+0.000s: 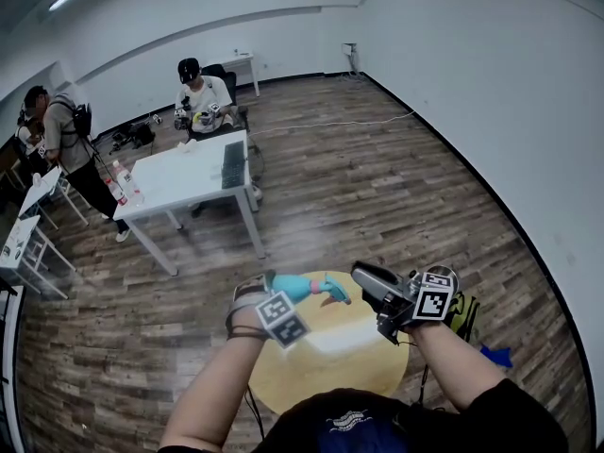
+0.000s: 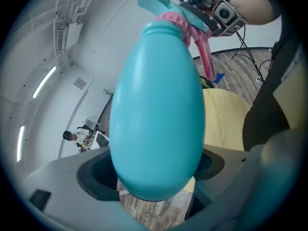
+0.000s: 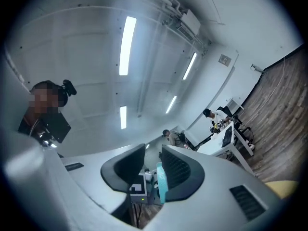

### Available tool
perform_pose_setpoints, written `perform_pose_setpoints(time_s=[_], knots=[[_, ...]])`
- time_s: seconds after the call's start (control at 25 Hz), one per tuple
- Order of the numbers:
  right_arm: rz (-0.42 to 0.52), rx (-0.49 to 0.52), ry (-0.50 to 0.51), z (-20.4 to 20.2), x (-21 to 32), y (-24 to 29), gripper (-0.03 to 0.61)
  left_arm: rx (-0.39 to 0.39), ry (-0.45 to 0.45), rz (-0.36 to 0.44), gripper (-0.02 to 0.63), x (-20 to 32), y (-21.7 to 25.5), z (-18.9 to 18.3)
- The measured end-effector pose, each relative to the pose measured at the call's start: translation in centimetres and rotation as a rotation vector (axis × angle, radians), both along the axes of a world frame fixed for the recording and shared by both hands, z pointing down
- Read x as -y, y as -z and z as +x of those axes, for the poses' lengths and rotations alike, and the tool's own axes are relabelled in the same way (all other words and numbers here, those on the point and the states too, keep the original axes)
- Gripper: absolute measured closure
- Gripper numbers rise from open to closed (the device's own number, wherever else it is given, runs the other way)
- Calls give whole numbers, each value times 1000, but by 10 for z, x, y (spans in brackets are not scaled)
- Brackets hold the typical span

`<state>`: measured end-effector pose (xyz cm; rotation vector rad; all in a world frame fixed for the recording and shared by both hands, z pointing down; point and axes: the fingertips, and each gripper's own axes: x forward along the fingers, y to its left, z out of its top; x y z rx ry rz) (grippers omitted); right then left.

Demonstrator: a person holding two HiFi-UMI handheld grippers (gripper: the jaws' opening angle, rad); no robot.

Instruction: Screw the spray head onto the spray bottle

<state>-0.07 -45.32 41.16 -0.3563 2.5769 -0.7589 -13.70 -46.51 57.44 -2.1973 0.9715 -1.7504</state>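
My left gripper (image 1: 276, 291) is shut on the teal spray bottle (image 1: 294, 287), which it holds on its side above the round yellow table (image 1: 363, 361). In the left gripper view the bottle (image 2: 156, 109) fills the middle, with a pink collar (image 2: 174, 20), a teal spray head (image 2: 166, 7) and a pink trigger (image 2: 206, 52) at its far end. My right gripper (image 1: 362, 276) is just past the spray head (image 1: 335, 293), to its right. In the right gripper view its jaws (image 3: 153, 170) stand a little apart, with a teal edge of the spray head (image 3: 161, 186) low in the gap beside the right pad.
A white table (image 1: 189, 173) stands far off on the wood floor, with a seated person (image 1: 201, 97) behind it and other people (image 1: 57, 135) at the left. A green and black bag (image 1: 462, 314) and something blue (image 1: 495, 355) lie on the floor to the right.
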Motion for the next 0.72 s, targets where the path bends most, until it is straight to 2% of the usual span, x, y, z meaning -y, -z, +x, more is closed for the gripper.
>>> perform_pose_setpoints(time_s=[0.08,0.12,0.16,0.2,0.28,0.32,0.4,0.52,0.6,0.72], knots=[[22,-47,13,4,-2,-1,405,9,2,-2,158,1,0,-3],[47,-123,35,0,-7,-6,376,21,-1,-1,158,1,-1,-5],[85,-223,58,-7,-13,-14,308,33,-4,3,158,2,-1,-6],[129,-329,78,-16,-20,-23,284,44,-6,9,158,4,-1,-6],[204,-500,97,-31,-27,-42,271,69,-15,30,158,7,0,-6],[222,-553,100,-37,-27,-51,271,95,-25,45,158,9,-1,-5],[227,-613,103,-45,-26,-64,278,177,-48,97,158,12,-1,-4],[232,-666,104,-50,-28,-75,412,258,-85,130,158,11,-2,1],[232,-670,120,-52,-32,-77,459,299,-97,150,158,10,0,2],[209,-677,144,-54,-36,-79,465,390,-123,206,156,11,4,0]])
